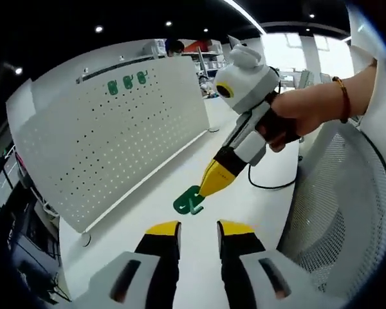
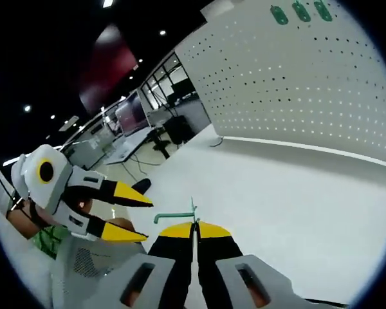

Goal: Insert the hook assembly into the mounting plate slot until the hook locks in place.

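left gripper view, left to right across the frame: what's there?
White perforated pegboard panel carrying three green hooks → green plastic hook held shut in the right gripper → person's hand with a bracelet → white mesh surface.

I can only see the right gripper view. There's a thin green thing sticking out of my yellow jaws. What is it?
Observer: It's a green hook, with a curled end, seen from the left gripper view; the right gripper pinches it low over the white table.
Operator: Is my other gripper holding anything?
Observer: No, the left gripper has open jaws with nothing between them.
Operator: Who's holding my gripper?
Observer: A hand wearing a bracelet.
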`<act>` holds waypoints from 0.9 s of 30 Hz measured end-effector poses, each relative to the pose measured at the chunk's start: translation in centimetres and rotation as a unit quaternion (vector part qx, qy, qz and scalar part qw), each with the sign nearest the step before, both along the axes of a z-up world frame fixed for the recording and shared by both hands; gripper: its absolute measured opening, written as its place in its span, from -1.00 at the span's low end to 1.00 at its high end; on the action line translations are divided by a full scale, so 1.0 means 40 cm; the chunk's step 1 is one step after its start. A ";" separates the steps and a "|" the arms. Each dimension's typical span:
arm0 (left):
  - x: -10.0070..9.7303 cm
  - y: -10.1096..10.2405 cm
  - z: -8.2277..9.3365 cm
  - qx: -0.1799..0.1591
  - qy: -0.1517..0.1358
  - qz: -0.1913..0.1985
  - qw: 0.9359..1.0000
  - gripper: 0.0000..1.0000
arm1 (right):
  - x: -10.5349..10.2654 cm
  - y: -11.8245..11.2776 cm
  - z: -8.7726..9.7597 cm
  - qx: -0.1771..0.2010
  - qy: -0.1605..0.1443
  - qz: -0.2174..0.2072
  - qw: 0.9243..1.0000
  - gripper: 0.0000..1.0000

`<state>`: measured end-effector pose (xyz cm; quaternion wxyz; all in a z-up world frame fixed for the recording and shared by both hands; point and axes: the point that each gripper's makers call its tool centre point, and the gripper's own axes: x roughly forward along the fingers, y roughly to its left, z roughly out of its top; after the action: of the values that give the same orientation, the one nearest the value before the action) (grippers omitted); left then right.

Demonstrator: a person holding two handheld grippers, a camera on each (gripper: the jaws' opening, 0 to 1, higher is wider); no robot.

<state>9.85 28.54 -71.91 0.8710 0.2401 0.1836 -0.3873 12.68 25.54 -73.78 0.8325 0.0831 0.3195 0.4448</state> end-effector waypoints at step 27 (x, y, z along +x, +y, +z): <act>0.004 -0.016 -0.035 0.129 -0.062 -0.063 0.988 -0.90 | -0.057 0.042 0.010 0.035 0.071 0.030 0.996 -1.00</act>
<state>9.99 27.90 -73.29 0.8164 0.3847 0.1619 -0.3992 10.41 27.21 -73.40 0.7907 0.1337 0.3645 0.4734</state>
